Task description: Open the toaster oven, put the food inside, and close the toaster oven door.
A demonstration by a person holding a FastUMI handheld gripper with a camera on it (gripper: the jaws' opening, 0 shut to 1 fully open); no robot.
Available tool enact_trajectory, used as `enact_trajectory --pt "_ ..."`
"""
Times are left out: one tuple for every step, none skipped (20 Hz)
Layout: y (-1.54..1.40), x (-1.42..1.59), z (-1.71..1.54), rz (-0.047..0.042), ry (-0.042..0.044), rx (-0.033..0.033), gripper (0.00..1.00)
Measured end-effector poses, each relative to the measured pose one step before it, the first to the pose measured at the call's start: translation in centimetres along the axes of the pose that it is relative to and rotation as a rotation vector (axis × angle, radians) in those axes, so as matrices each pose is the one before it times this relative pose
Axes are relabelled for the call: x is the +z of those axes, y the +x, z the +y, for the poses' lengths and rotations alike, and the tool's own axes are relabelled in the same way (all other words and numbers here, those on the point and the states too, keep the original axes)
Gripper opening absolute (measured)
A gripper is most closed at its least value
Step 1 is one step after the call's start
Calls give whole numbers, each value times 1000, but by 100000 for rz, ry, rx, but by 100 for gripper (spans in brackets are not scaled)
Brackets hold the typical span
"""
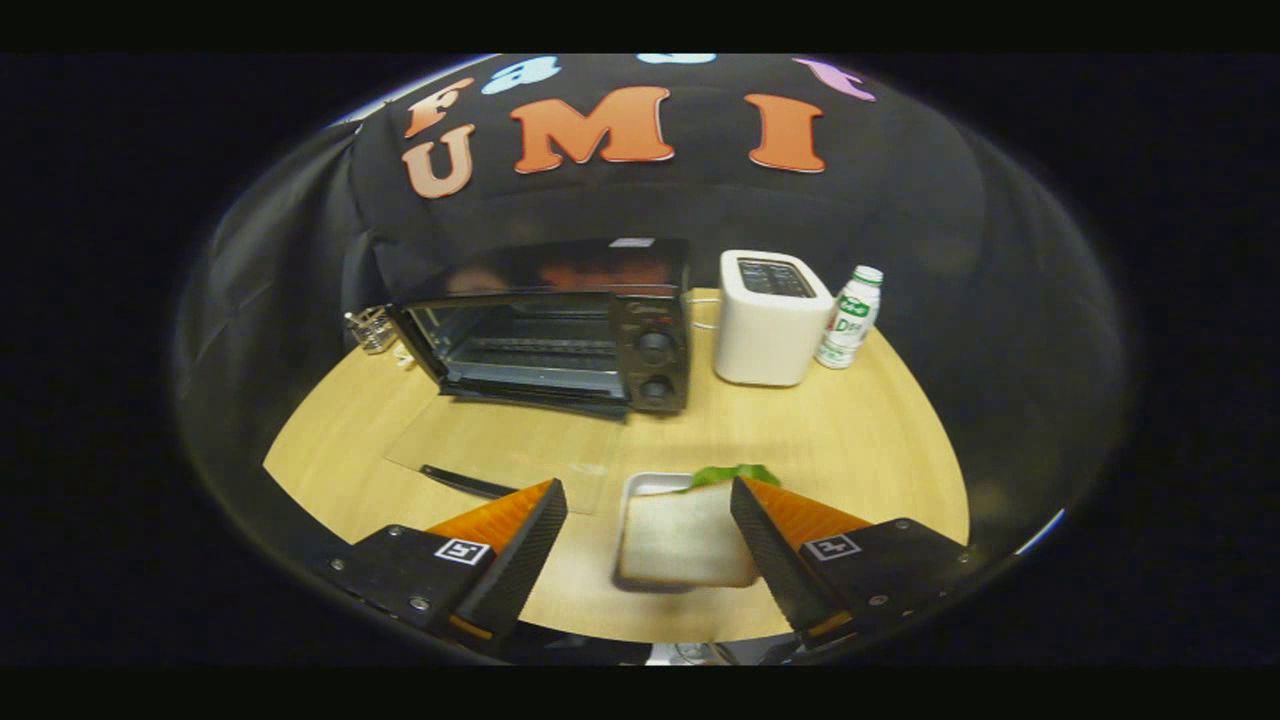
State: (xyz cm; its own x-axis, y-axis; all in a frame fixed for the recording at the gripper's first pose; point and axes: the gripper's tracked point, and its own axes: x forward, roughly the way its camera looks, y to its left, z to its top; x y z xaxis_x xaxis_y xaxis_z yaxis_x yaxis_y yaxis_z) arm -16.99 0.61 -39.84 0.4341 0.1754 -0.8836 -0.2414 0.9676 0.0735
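**Gripper wide open over the sandwich, toaster oven door down**

The wooden surface (860, 440) has a curved near edge and carries everything in the scene; a broad bare stretch of it lies between the gripper and the appliances at the far side, and another bare stretch runs off to the right of the tray.

The black toaster oven (560, 325) stands at the far left of the surface, its glass door (505, 455) swung fully down and lying flat toward the near side, the door handle a dark bar at its near left edge. The cavity is open, with a wire rack visible inside, and two knobs sit on the right-hand panel.

Just right of the oven stands a white pop-up toaster (768, 320), and right of that, close beside it, a small white bottle (850, 318) with a green cap. A small wire object (372, 328) sits at the far left, beside the oven; what it is cannot be told.

The gripper (648, 515) is spread wide, its fingers well apart and clamped on nothing. Between them lies a small metal tray (640, 490) holding a sandwich (680, 545), white bread on top with a green leaf showing at its far edge. The right finger overlaps the sandwich's right edge; whether it touches the bread cannot be told. The left finger is clear of the tray, with bare surface between them.
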Motion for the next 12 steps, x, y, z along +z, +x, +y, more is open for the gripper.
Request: enact_trajectory --pt "173 -375 -1162 1028 1104 -1100 98" --pt "272 -489 -880 1715 995 105 98" --pt "129 -783 -638 2037 1050 590 98" --pt "370 -492 -423 1853 1651 1270 98" --pt "418 -483 -267 1591 2362 1284 98" --pt "514 -454 -117 1767 3184 1794 98" --pt "403 -449 -24 1582 3286 1752 98" --pt "480 -404 -131 1587 3005 1512 99" --pt "424 -446 -208 1335 2324 1424 99" --pt "497 -270 -347 749 2229 791 99" --pt "385 -309 -198 1024 2964 1338 99" --pt "282 -228 26 1012 3950 2147 98"
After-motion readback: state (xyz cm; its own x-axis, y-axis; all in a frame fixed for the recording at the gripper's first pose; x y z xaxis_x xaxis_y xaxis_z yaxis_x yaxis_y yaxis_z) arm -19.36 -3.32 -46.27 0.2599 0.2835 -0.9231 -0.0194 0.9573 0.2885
